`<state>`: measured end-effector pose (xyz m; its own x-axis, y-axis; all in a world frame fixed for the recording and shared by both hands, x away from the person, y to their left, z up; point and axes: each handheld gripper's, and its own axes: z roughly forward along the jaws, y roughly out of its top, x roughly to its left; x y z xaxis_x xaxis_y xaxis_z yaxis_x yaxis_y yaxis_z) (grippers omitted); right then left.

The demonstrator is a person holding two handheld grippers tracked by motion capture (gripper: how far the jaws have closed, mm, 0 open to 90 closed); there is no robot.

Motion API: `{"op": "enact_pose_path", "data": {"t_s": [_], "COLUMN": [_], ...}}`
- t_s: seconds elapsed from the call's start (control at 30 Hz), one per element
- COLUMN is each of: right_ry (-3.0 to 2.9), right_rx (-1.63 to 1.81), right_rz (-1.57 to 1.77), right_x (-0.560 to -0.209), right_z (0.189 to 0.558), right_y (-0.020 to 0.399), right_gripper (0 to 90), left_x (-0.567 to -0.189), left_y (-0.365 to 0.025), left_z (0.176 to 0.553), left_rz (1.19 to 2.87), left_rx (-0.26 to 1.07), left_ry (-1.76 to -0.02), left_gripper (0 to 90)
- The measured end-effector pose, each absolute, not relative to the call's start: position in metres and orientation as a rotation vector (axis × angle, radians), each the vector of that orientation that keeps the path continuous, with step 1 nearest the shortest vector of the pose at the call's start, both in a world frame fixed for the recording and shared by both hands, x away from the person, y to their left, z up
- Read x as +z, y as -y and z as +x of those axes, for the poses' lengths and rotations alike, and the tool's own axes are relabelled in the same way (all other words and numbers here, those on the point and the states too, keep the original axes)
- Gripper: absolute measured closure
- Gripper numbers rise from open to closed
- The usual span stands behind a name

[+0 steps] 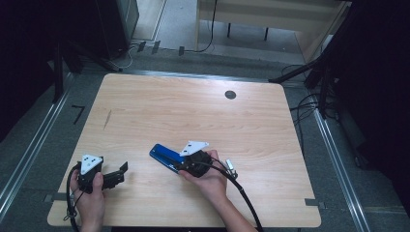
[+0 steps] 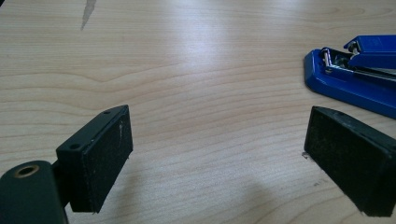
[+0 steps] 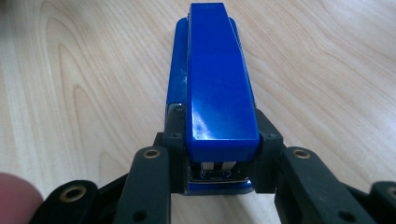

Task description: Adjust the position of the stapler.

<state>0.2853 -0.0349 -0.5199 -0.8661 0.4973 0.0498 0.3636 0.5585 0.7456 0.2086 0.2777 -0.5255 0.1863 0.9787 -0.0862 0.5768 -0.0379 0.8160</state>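
A blue stapler (image 1: 161,154) lies on the wooden table (image 1: 193,116) near the front middle, its nose pointing left and away. My right gripper (image 1: 180,164) is shut on its rear end; in the right gripper view the black pads (image 3: 265,140) press on both sides of the stapler (image 3: 217,79). My left gripper (image 1: 119,174) rests at the front left, held by a hand, and points right toward the stapler. Its jaws stand wide open with nothing between them (image 2: 219,154). The stapler's nose (image 2: 355,79) shows beyond its right pad (image 2: 348,161).
A round dark grommet hole (image 1: 230,94) sits near the table's far edge. A dark scratch (image 1: 107,119) marks the left part of the top. Cables trail from both grippers off the front edge. Floor rails and loose cables flank the table.
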Motion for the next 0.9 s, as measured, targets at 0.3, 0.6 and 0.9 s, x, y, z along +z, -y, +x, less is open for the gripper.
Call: {"op": "enact_pose_path", "data": {"t_s": [0.3, 0.6, 0.9], "right_ry": [-2.63, -2.609, -2.576], "right_rx": [1.192, 1.163, 1.188], "right_rz": [0.758, 0.791, 0.796], "right_x": [-0.519, -0.519, -0.521], "right_z": [0.27, 0.253, 0.236], "right_y": [0.042, 0.051, 0.062], "right_gripper": [67.1, 67.1, 66.3], "left_x": [-0.523, -0.522, -0.524], "left_y": [-0.26, -0.23, -0.19], "left_z": [0.208, 0.207, 0.201], "left_rz": [1.768, 1.815, 1.878], "left_rx": [0.686, 0.575, 0.563], "left_ry": [-1.446, -1.346, -1.218], "left_gripper": [7.8, 7.9, 15.5]}}
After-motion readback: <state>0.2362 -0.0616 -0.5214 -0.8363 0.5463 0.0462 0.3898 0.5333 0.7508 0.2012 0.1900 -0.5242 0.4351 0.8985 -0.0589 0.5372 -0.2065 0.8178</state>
